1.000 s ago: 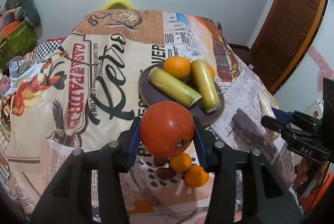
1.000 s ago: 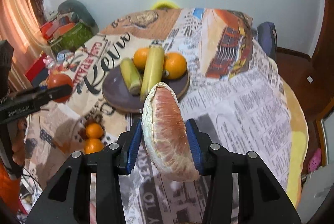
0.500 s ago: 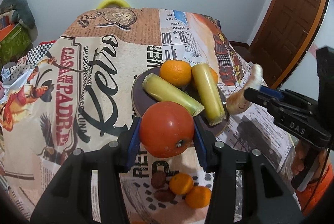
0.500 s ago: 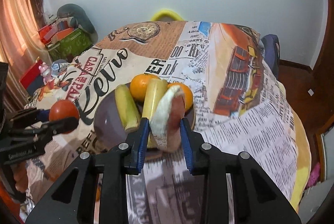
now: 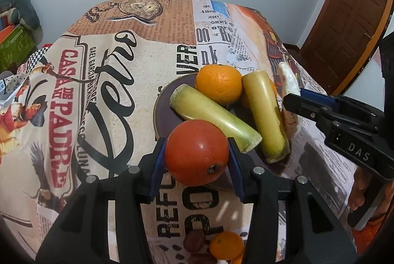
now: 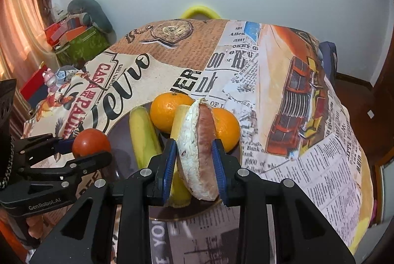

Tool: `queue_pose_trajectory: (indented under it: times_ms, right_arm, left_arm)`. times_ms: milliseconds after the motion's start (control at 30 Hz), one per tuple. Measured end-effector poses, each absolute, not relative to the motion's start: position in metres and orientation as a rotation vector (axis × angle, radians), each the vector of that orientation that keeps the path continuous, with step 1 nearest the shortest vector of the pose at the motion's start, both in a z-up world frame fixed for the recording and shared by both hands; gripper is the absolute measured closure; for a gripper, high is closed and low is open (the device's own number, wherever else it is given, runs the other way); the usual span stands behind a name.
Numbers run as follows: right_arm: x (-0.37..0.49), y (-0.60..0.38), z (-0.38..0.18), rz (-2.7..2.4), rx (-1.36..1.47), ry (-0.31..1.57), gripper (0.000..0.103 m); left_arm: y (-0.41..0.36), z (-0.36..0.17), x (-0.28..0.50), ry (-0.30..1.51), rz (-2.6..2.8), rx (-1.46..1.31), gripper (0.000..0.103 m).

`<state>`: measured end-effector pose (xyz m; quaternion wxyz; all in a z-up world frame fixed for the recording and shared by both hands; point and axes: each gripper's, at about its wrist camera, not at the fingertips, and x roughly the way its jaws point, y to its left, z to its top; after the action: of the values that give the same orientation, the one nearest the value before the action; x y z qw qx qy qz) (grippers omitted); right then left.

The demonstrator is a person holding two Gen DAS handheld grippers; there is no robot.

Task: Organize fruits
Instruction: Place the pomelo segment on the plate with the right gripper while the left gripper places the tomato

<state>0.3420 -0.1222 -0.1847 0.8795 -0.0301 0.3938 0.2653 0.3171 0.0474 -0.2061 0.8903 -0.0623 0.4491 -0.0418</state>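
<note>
Tomato: sitting clamped between the left gripper fingers, hanging over the plate's near rim.
Pomelo wedge: standing pinched edge-up in the right gripper, closing on the plate's right side (beside the yellow stalks).
Room: oranges are crowding the far side; the left front is looking freest.

A red tomato and a peeled pomelo wedge held above a dark plate — already bearing two oranges and two yellow stalks.
</note>
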Motion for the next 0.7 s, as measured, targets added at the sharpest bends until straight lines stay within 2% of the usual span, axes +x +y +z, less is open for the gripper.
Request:
queue_pose_trajectory:
  times_ms: [367,533,700]
  right_arm:
    - [0.339,-0.119,-0.191,0.571,-0.083,0.836,0.070]
    - [0.330,-0.123,-0.188,0.565,-0.093,0.833,0.065]
    - [0.317,-0.128,-0.178,0.559,-0.091,0.814,0.061]
  left_arm:
    - [0.046,-0.219,0.329,0.959,-0.057,-0.132,0.056]
    - [0.043,-0.212,0.326,0.968,-0.065,-0.112,0.055]
    - [0.042,-0.191,0.311,0.923,-0.070,-0.113,0.050]
